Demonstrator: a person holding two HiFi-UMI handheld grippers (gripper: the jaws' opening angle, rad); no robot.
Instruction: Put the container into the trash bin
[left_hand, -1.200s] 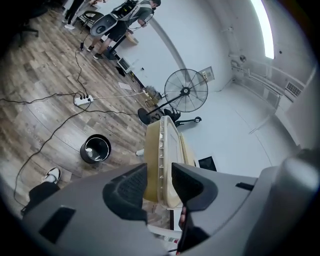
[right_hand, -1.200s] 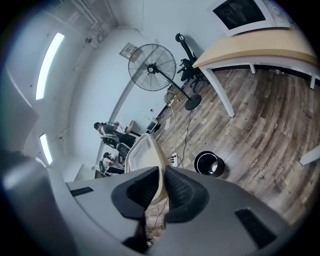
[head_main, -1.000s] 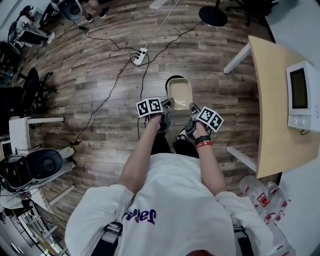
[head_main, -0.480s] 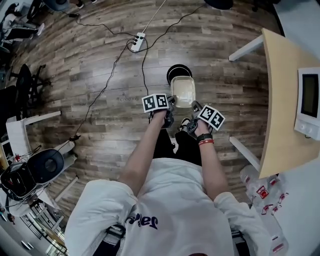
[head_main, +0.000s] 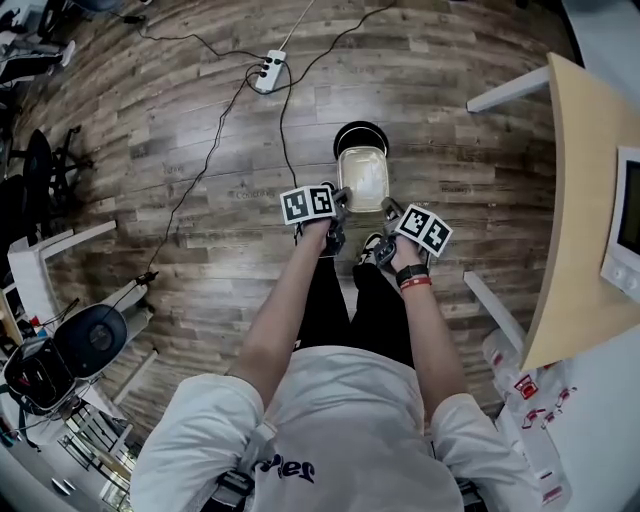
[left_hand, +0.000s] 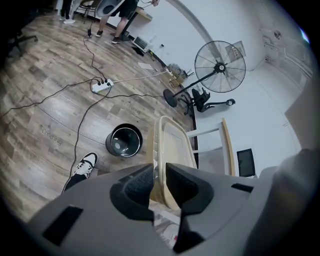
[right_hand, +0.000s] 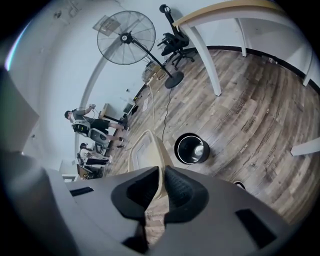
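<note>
A clear, beige-tinted plastic container (head_main: 364, 178) hangs over the wooden floor, held by its two near corners. My left gripper (head_main: 338, 203) is shut on its left rim (left_hand: 159, 150), and my right gripper (head_main: 386, 212) is shut on its right rim (right_hand: 156, 162). The container's far end overlaps the round black trash bin (head_main: 361, 136) in the head view. The bin (left_hand: 123, 141) stands on the floor below and ahead of the container, and its inside (right_hand: 191, 148) shows shiny and dark.
A wooden table (head_main: 585, 200) with white legs stands at the right. A power strip (head_main: 267, 71) and black cables lie on the floor beyond the bin. A standing fan (left_hand: 219, 66) and an office chair (left_hand: 202, 99) are farther off. My shoes (left_hand: 82, 165) stand just behind the bin.
Both grippers have sunk with the container and carried it forward, so that it now overlaps the bin. The head camera has tipped further down.
</note>
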